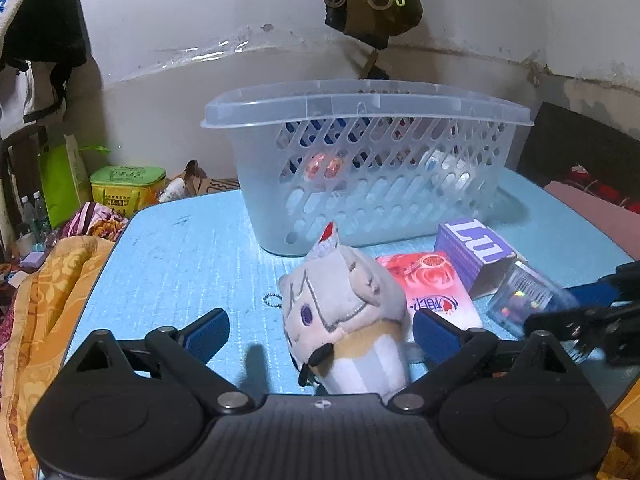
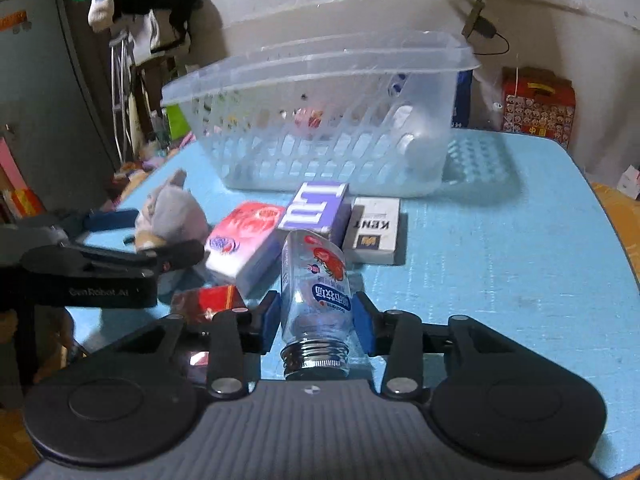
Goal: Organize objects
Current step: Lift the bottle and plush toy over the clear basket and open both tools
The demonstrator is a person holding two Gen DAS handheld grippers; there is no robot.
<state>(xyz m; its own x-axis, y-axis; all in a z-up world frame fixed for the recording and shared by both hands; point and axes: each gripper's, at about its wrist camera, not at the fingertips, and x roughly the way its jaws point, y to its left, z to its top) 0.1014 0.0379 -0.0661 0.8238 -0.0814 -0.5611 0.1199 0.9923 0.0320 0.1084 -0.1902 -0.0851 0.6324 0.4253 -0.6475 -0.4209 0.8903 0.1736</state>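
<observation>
the right gripper (image 2: 316, 320) is clamped on the smooth clear bottle (image 2: 316, 292), which lies on the blue table (image 2: 500, 240) with its threaded neck toward the camera, just in front of the purple box (image 2: 316, 210) and beside the pink packet (image 2: 244, 240). the round wall may roll or slip between the pads on the lift toward the basket (image 2: 320, 148). the left gripper (image 1: 320, 334) stands open around the plush toy (image 1: 340, 312), and both tools sit close, so a careless swing risks contact.
</observation>
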